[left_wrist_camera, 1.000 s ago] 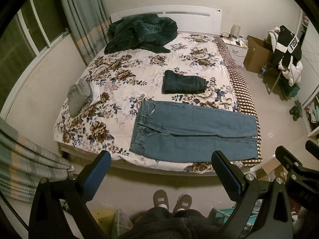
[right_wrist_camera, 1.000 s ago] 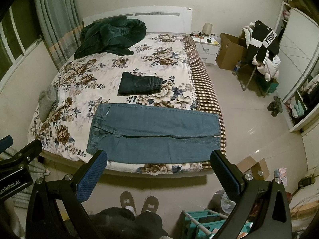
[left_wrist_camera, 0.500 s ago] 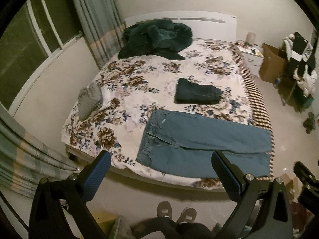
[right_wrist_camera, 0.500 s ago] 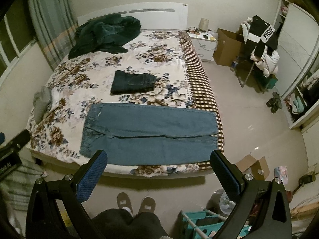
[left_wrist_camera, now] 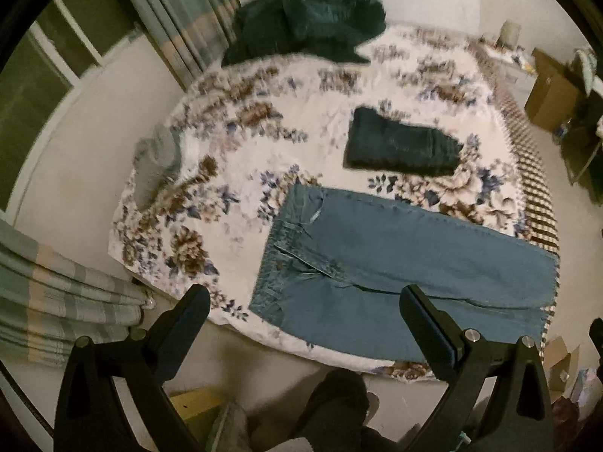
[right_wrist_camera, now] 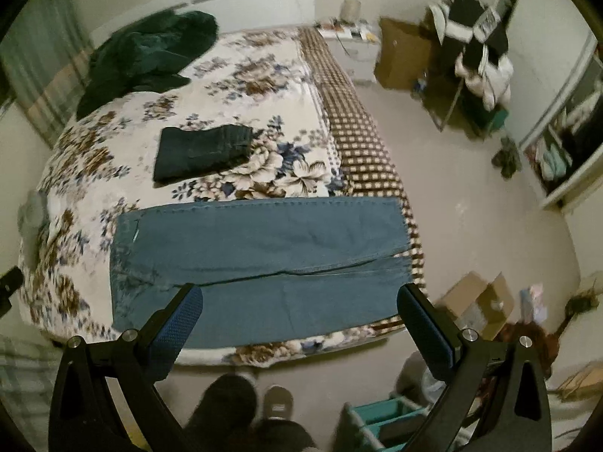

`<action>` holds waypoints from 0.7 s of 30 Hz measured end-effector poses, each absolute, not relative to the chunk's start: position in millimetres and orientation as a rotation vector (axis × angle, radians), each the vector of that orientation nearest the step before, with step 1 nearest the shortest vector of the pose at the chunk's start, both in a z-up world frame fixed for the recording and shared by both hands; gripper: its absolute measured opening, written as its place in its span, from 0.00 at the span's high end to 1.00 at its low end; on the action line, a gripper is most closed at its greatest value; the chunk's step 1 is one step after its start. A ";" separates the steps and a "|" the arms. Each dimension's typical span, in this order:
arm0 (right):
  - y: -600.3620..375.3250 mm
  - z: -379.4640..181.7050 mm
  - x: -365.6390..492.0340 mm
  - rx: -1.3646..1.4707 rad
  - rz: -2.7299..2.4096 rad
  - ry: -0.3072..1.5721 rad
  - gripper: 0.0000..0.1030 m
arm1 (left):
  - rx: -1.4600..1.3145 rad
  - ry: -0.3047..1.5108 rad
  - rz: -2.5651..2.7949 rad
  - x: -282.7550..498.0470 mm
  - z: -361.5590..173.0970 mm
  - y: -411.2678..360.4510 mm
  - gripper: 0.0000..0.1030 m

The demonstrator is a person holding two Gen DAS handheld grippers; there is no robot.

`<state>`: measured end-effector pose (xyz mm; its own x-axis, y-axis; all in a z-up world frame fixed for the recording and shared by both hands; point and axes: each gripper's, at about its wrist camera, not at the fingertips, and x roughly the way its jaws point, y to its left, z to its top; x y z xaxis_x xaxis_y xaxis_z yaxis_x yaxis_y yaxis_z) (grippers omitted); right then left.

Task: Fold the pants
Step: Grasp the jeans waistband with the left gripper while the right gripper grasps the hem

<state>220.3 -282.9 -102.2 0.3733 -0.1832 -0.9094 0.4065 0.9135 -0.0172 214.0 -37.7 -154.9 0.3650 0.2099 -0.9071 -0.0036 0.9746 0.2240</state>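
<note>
Light blue jeans [left_wrist_camera: 395, 263] lie flat along the near edge of the floral bed [left_wrist_camera: 233, 173], waistband to the left, leg hems to the right. They also show in the right wrist view [right_wrist_camera: 260, 260]. My left gripper [left_wrist_camera: 305, 301] is open and empty, held above the bed's near edge by the waistband end. My right gripper [right_wrist_camera: 297, 301] is open and empty, above the near leg of the jeans. Neither touches the fabric.
Folded dark pants [left_wrist_camera: 399, 148] lie mid-bed behind the jeans. A dark green coat [left_wrist_camera: 305, 22] is heaped at the headboard. A grey garment [left_wrist_camera: 154, 162] lies at the bed's left edge. Curtains [left_wrist_camera: 56, 301] hang left. Cardboard boxes [right_wrist_camera: 478, 305] and a teal bin [right_wrist_camera: 384, 418] stand on the floor right.
Both grippers have moved forward and down toward the bed, so the jeans look larger. The left view swung left toward the waistband; the right swung toward the leg hems. Both stay open.
</note>
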 end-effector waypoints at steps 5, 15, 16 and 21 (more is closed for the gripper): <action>-340.4 -191.2 314.3 0.394 -0.449 1.233 0.00 | 0.123 1.392 0.193 313.5 -244.4 -33.6 0.00; -477.8 -425.6 454.5 0.837 -0.658 1.400 0.00 | -0.080 1.671 0.370 468.2 -436.3 -0.6 0.00; -486.9 -443.9 456.5 0.862 -0.687 1.416 0.00 | -0.110 1.697 0.376 478.9 -454.6 2.9 0.00; -543.3 -545.3 468.6 1.133 -0.774 1.425 0.00 | -0.232 1.779 0.432 520.3 -526.4 17.4 0.00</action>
